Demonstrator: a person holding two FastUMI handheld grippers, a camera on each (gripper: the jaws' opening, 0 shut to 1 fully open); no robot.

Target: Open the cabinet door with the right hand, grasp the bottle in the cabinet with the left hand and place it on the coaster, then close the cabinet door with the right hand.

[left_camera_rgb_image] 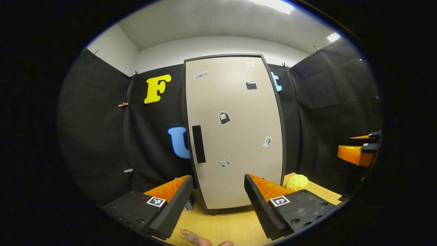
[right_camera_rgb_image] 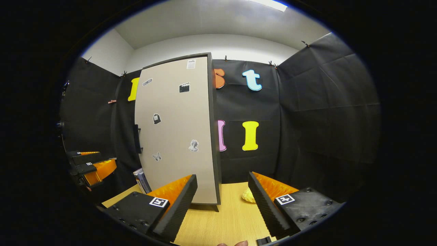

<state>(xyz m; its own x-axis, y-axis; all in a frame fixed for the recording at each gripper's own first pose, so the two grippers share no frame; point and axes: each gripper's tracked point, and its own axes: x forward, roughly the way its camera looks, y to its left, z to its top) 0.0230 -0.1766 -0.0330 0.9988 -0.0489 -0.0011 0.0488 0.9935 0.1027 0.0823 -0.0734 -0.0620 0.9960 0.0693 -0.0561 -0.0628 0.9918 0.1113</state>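
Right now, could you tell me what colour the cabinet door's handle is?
Black: the handle is a dark vertical bar on the beige cabinet door, clearest in the left gripper view.

left gripper view: faces cabinet door (left_camera_rgb_image: 235, 133) squarely, near | right gripper view: oblique | shared: door, table (right_camera_rgb_image: 222, 218)

A recording booth: black cloth walls (right_camera_rgb_image: 324, 112) clipped up around a wooden table (right_camera_rgb_image: 225, 218) bearing a stickered cabinet (left_camera_rgb_image: 235, 133).

- We see a wooden bench (right_camera_rgb_image: 225, 218).
- We see a yellow lumpy thing (left_camera_rgb_image: 296, 182) on it, at the back.
- We see books (right_camera_rgb_image: 142, 180) standing at the far left.
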